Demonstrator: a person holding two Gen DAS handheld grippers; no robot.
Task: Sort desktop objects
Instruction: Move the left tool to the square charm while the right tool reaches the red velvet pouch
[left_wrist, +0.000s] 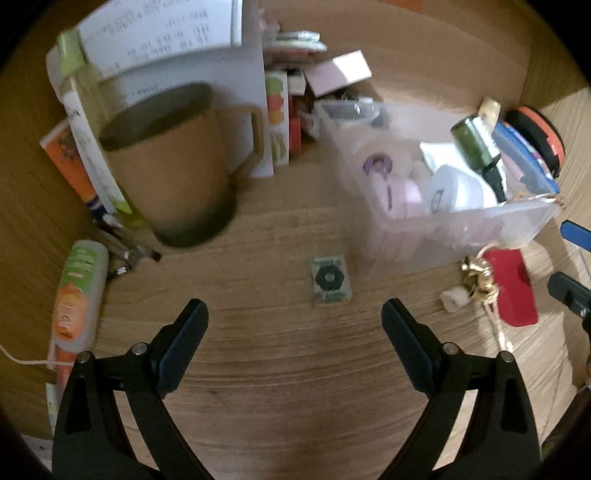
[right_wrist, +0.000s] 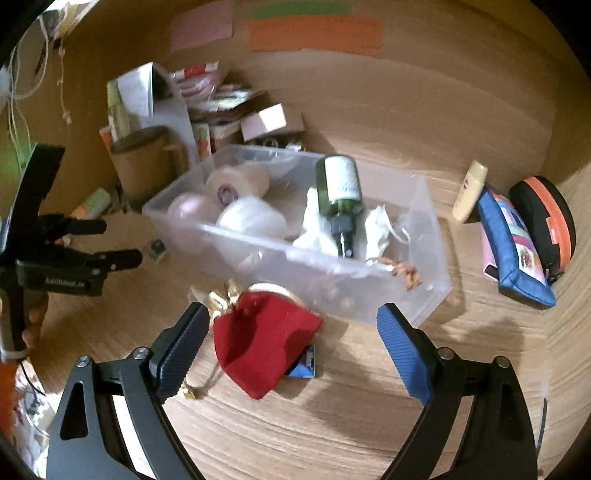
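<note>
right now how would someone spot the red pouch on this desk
Find the clear plastic bin in the middle of the wooden desk. On the desk just in front of it lies the red pouch, the only red fabric thing, gold cord at its neck.

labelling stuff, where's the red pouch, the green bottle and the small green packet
red pouch (right_wrist: 258, 347), right wrist view, middle of cloth
green bottle (right_wrist: 341, 184), right wrist view, on label
small green packet (left_wrist: 330, 280), left wrist view, centre
</note>
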